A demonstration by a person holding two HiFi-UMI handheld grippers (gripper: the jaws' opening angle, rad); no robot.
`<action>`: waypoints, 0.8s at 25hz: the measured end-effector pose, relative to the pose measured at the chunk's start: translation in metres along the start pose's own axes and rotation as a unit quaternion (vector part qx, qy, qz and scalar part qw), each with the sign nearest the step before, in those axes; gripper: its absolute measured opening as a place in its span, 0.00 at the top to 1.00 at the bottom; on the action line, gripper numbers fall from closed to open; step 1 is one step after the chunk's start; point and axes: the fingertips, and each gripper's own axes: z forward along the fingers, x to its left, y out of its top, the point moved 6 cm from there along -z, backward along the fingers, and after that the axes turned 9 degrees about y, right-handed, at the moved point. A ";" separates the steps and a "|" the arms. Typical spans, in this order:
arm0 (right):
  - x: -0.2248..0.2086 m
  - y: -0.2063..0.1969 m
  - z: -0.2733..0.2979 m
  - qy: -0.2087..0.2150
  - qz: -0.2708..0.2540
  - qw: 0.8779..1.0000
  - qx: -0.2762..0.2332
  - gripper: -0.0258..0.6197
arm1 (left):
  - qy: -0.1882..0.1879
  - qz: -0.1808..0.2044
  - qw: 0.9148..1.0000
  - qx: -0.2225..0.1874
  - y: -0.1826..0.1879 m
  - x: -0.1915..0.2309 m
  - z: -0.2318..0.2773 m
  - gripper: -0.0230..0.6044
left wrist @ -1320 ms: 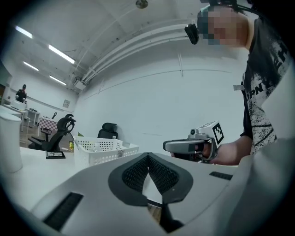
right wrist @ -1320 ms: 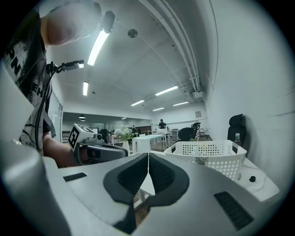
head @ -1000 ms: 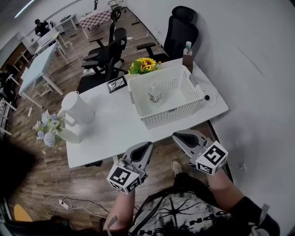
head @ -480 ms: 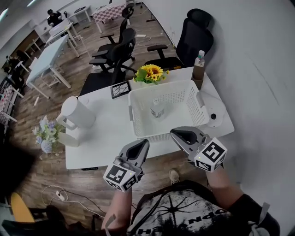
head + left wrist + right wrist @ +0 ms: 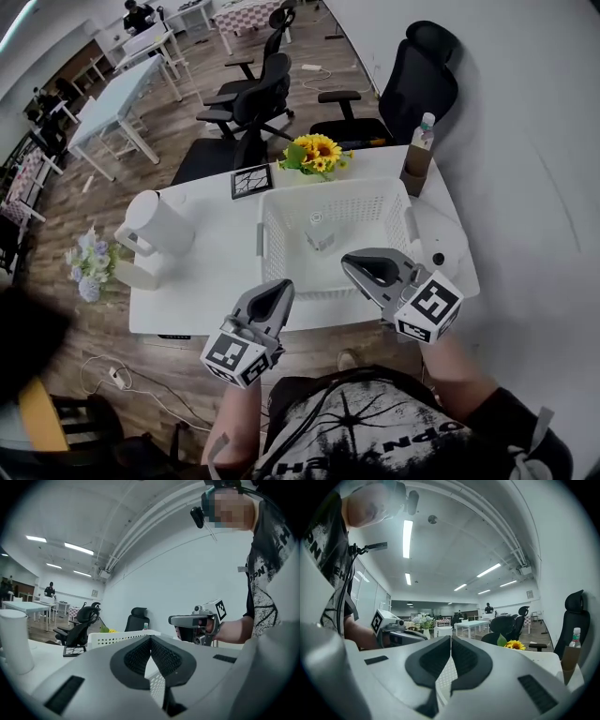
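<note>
Both grippers are held side by side above the near edge of a white table. My left gripper is shut with nothing in it, and its tips sit just short of the front left corner of a white perforated basket. My right gripper, also shut and holding nothing, reaches over the basket's front rim. A small clear bottle lies inside the basket. In the left gripper view the jaws meet, with the right gripper beside them. The right gripper view shows its jaws closed too.
On the table stand a white jug, a vase of pale flowers, sunflowers, a dark picture frame, a brown bottle and a white round device. Black office chairs stand behind it. A white wall runs along the right.
Both grippers have moved forward, from short of the table to its near edge by the basket. Both have stayed shut.
</note>
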 end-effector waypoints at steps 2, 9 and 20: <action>-0.004 0.003 0.001 0.010 -0.004 1.000 -0.001 0.92 | 0.011 -0.004 1.000 -0.001 0.000 0.001 0.001 0.95; -0.017 0.005 0.009 0.011 -0.006 1.000 -0.004 0.92 | 0.014 -0.010 1.000 -0.002 0.000 0.010 0.006 0.95; -0.031 0.016 0.037 -0.026 -0.013 0.999 0.027 0.92 | -0.014 -0.004 1.000 -0.008 0.012 0.041 0.001 0.95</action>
